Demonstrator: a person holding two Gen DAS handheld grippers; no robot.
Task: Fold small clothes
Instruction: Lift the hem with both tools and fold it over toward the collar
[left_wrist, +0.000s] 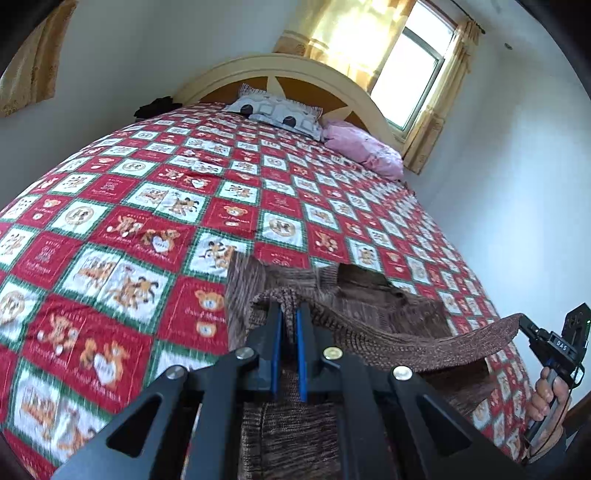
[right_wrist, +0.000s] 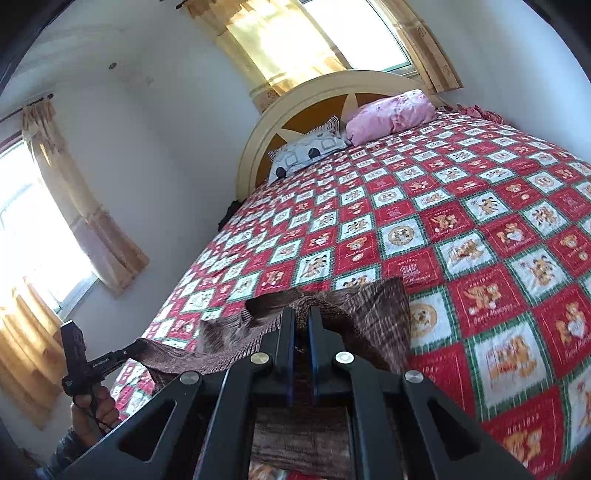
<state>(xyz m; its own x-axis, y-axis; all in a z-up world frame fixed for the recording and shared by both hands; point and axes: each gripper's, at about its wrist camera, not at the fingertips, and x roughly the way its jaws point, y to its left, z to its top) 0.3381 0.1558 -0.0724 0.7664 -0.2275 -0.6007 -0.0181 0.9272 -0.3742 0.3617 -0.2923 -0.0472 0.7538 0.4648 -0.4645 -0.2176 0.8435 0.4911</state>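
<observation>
Bright window (left_wrist: 410, 77) daylight, fisheye-warped edges

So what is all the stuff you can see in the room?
brown knitted garment: one, brown, held up over the near end of the bed, stretched between the two tools
bedspread: one, red, white and green squares with teddy bears, covering the bed
headboard: one, cream and orange, arched, at the far end of the bed
grey patterned pillow: one, grey and white with black spots, against the headboard
pink pillow: one, pink, beside the grey one
dark bundle: one, black, far corner of the bed; cannot tell what it is
curtains: yellow, at the windows
window: two, bright
left tool: one, black with blue pads, shut on the garment
right tool: one, black, shut on the garment
hand: two, one holding each tool
</observation>
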